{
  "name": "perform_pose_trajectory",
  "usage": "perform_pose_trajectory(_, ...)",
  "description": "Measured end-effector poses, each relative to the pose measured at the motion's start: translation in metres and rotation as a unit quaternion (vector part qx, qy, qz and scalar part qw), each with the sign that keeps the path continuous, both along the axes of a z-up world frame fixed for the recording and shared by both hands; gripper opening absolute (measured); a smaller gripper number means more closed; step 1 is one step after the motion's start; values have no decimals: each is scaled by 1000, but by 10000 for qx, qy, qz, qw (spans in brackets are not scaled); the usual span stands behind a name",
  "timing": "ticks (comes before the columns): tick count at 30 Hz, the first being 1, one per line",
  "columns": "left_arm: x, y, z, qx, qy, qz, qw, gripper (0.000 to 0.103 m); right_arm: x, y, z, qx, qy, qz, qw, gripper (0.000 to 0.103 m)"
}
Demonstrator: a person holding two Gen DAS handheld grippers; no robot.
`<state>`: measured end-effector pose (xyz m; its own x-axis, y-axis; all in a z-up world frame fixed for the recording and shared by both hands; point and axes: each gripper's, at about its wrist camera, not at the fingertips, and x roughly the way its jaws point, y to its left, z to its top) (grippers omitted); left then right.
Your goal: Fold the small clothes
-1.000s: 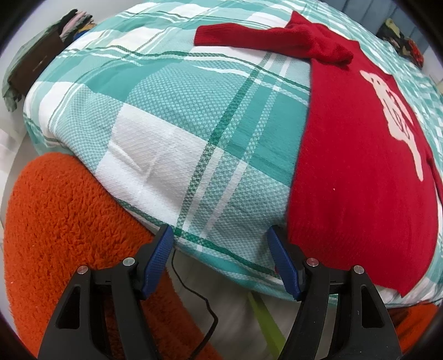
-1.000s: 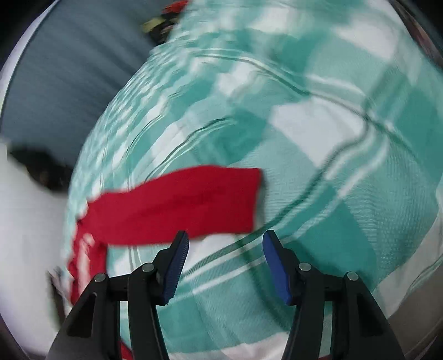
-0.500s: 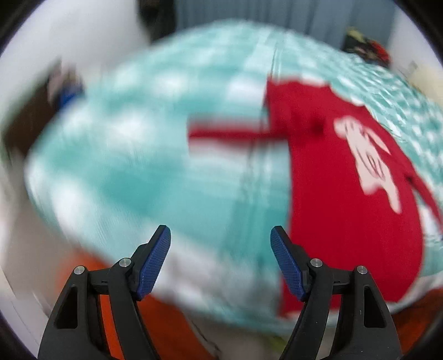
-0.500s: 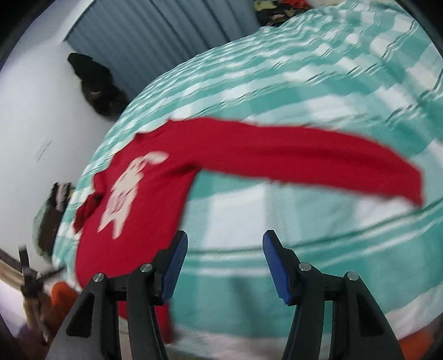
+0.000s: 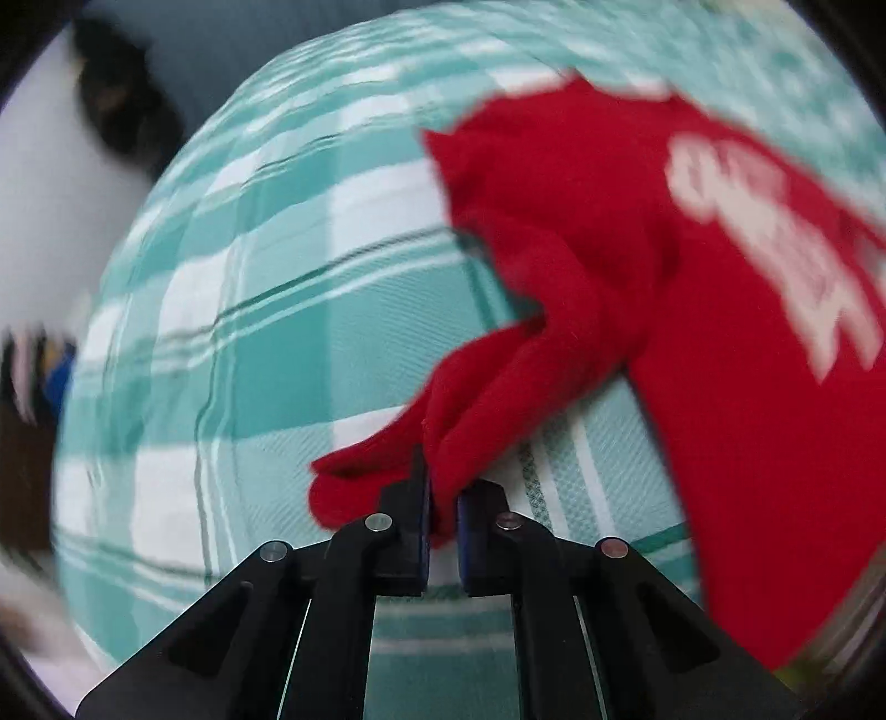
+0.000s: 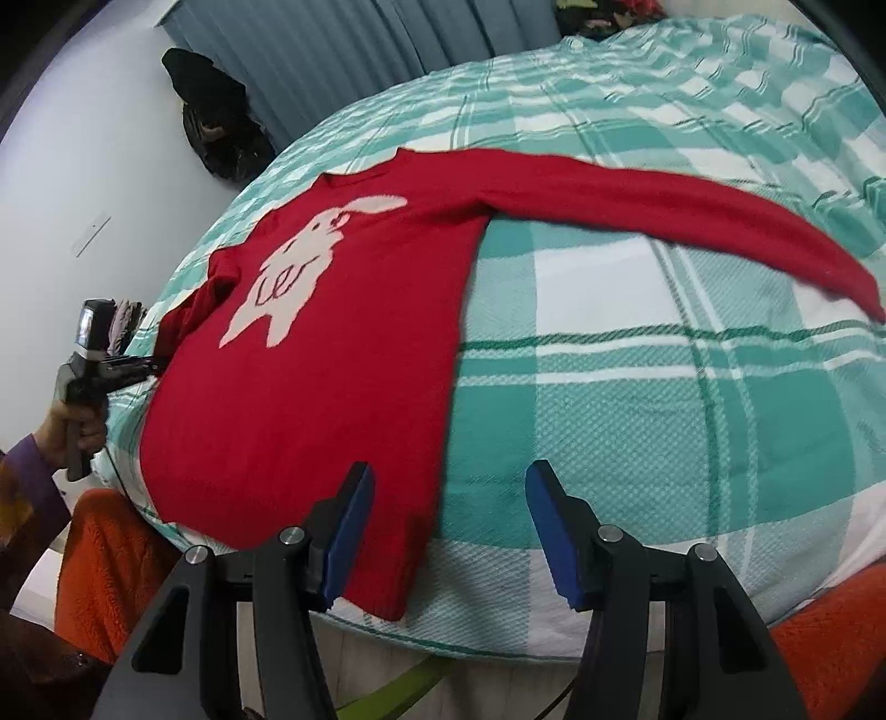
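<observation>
A red sweater (image 6: 310, 360) with a pale rabbit on its chest lies flat on the checked bed cover (image 6: 637, 387). One sleeve (image 6: 664, 205) stretches out to the right across the bed. The other sleeve (image 5: 498, 387) is bunched, and my left gripper (image 5: 441, 498) is shut on its cuff end. In the right wrist view that left gripper (image 6: 155, 363) shows at the sweater's left edge, held by a hand (image 6: 66, 432). My right gripper (image 6: 448, 498) stands open just above the sweater's hem corner, with nothing pinched between its blue pads.
The bed's near edge runs just under both grippers, with orange fleece (image 6: 105, 565) below it at the left and right. A dark bag (image 6: 221, 127) leans by the wall and a grey-blue curtain (image 6: 360, 44) hangs behind the bed.
My left gripper has moved from the bed's edge to the bunched sleeve and shut on it. The right view has swung left to take in the whole sweater, its jaws unchanged.
</observation>
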<state>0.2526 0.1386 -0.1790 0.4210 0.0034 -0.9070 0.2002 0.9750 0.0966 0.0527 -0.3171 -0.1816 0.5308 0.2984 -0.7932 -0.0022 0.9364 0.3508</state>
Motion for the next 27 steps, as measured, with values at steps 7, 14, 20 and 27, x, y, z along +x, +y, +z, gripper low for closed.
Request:
perform_pose_trajectory(7,-27,110,67,-1975,195,1701,9652,28,4,-10,-3,145,-50,-163,9998,57)
perform_pose_trajectory(14,-61,216,9,-1507,578,3732,9136,61,4,-9,-4,178,-65,-166,9997,57)
perform_pose_trajectory(20,-76,190,-5,-2231,297,3193,9205,70,7,-11,-10,170,40,-245,9995,58)
perform_pose_trajectory(27,-31,182,-37,-1975,620,3468,9148,6,6,1,-8,-125,-16,-67,9999,60)
